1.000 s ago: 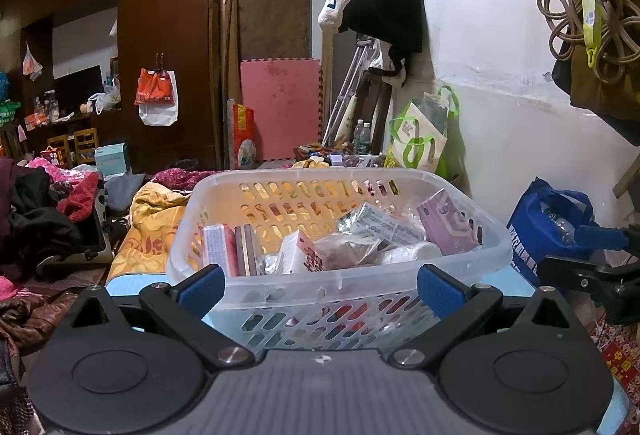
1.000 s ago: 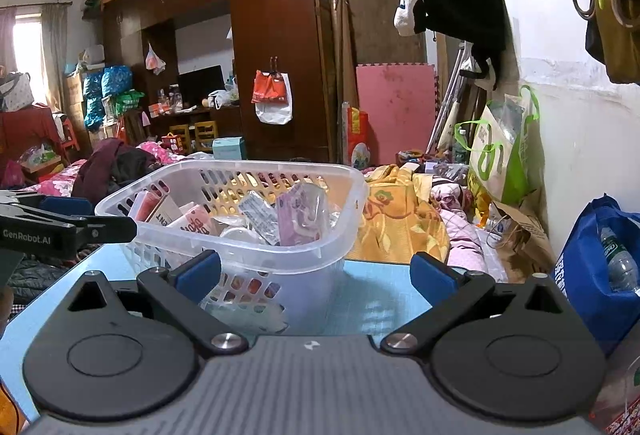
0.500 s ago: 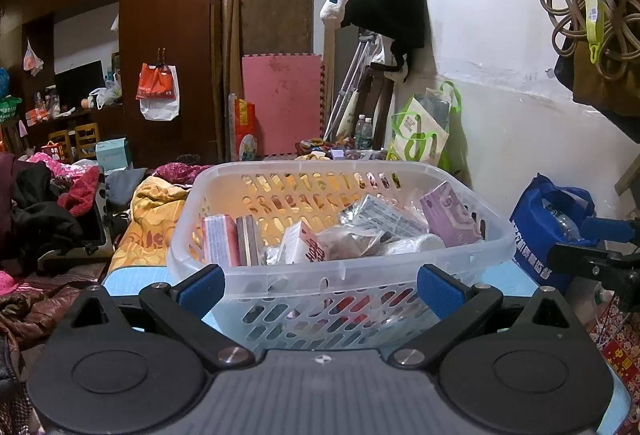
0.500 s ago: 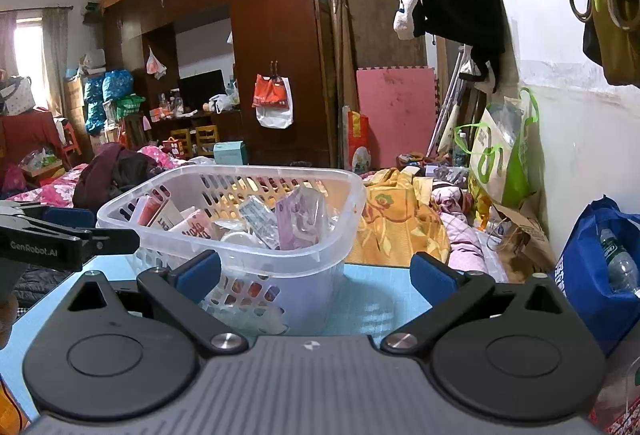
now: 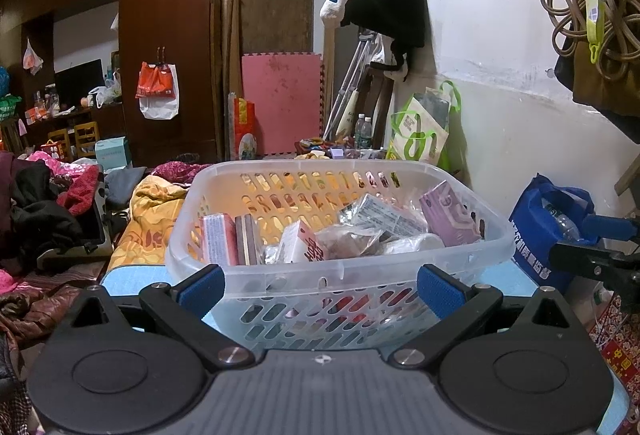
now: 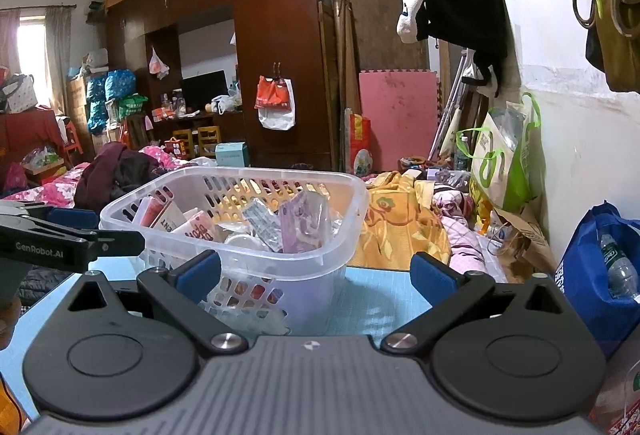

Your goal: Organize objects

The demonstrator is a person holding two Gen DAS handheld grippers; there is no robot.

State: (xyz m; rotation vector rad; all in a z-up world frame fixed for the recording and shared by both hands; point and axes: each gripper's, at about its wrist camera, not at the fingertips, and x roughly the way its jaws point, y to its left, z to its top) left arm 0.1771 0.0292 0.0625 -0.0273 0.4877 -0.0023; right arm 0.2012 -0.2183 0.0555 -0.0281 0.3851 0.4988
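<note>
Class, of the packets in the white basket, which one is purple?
The purple packet leaning at the basket's right end; the others are white, silvery or reddish.

light blue table top and its load

table [image 6: 384, 299]: light blue surface with a fine grid pattern, seen low from both wrist views. one item stands directly on it: a clear plastic basket [image 5: 340, 275] with slotted walls, upright, its base flat on the blue top. the basket holds assorted packets and small boxes, piled loosely and leaning at various angles.
</note>
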